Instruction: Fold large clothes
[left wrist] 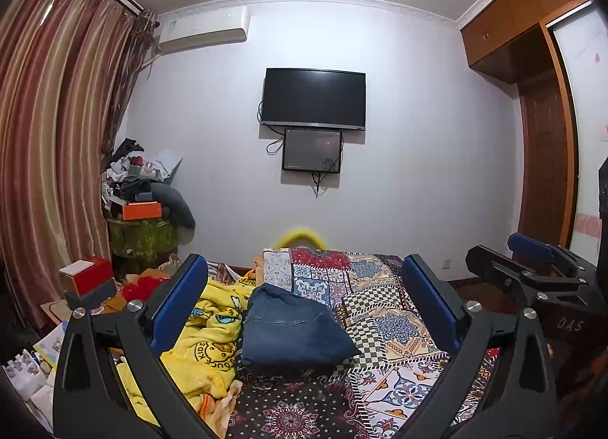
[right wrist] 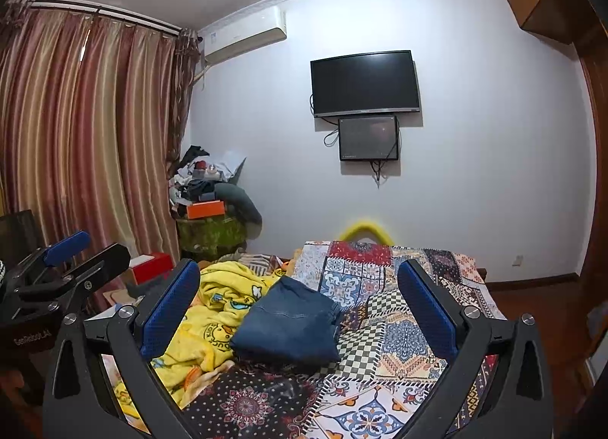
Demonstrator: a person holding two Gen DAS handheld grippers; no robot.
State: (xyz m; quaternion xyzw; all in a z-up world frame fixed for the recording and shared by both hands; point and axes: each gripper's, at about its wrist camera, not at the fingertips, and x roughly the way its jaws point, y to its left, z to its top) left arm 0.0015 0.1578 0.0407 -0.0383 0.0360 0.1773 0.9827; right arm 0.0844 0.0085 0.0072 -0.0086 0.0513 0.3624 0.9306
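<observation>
Bedroom with a pale wall, black TV mounted up high and a smaller dark screen hung right under it, cables dangling below. Striped reddish curtains down the left side, air conditioner up near the ceiling corner, wooden wardrobe on the right. Messy pile of stuff in the corner, topped off with an orange box. Red box with a white top lower down by the curtains.

Bed covered with a patchwork bedspread, all tiles and checks and flower medallions. Yellow cartoon blanket bunched up along the left of it, touching the jeans. Yellow curved thing poking up at the far end of the bed, a bit blurry, can't say what.

Folded blue jeans sitting on the bedspread about mid-bed, a compact bundle with the seam stitching showing on top. Same bundle from the right wrist view, lying flat, nothing gripping it.

Left gripper held up over the near end of the bed, jaws spread wide, blue pads on either side of the jeans in frame but not touching them. Right gripper same deal, jaws wide apart, nothing between them, hovering beside the left one. Right one also visible at the right edge of the left view, and the left one at the left edge of the right view.
</observation>
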